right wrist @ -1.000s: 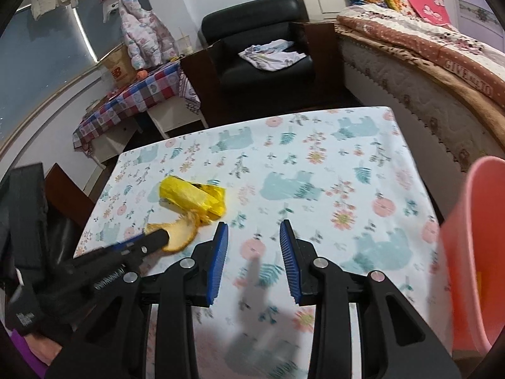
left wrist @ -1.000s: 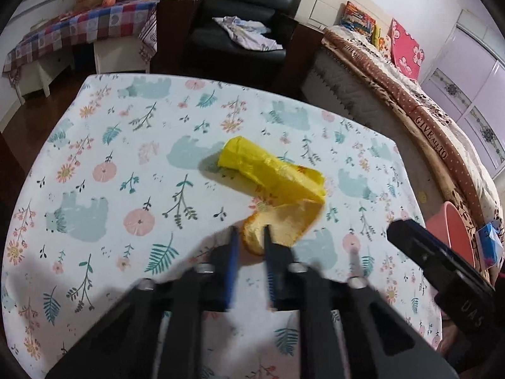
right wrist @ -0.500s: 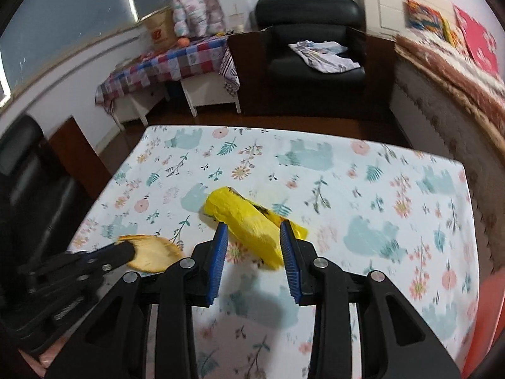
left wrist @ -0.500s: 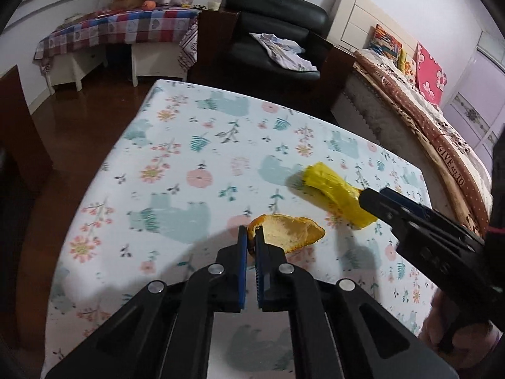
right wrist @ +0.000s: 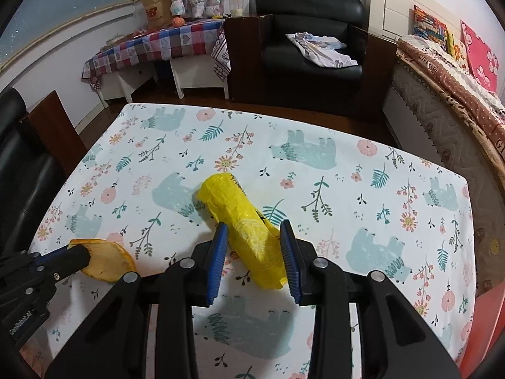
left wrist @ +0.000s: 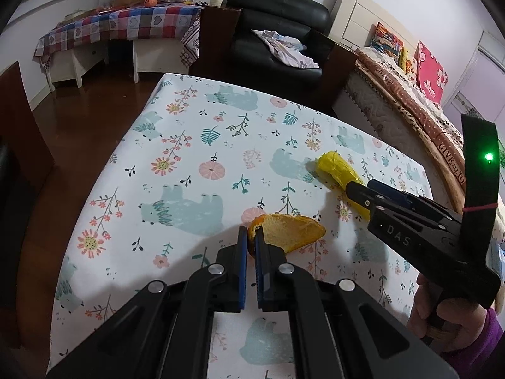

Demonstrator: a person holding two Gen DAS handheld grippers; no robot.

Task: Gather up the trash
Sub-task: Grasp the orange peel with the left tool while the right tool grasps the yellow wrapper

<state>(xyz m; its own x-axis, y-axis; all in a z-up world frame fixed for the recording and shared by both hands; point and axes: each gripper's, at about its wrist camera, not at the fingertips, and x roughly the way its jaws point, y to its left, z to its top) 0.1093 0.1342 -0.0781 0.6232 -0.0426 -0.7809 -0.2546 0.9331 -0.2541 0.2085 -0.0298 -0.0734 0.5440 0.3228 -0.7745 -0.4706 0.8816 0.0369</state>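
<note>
A: Biggest thing first?
B: Table [right wrist: 363, 170], w/ a floral-and-bear cloth. Everything else is placed off it.
A: Past the far edge?
B: Black armchair [right wrist: 311, 31] w/ a crumpled cloth on the seat. Bed [right wrist: 454, 88] runs along the table's right side. Low checkered bench [right wrist: 157, 44] sits beyond the far-left corner.
A: Trash on the table?
B: Two bits. Yellow wrapper [right wrist: 243, 221], a rolled-up bag, lies roughly mid-table, slanting toward the near edge. Orange peel [left wrist: 292, 229] is nearer the near-left part of the table, apart from the wrapper.
A: Right gripper [right wrist: 255, 260]?
B: Over the table's near half, fingers spread wide, one on each side of the wrapper's near end. Can't tell if the pads touch it.
A: Left gripper [left wrist: 250, 246]?
B: Blue pads squeezed nearly together, pinching the peel's near tip. Rest of the peel sticks out to its right. Can't tell if it's lifted off the cloth.
</note>
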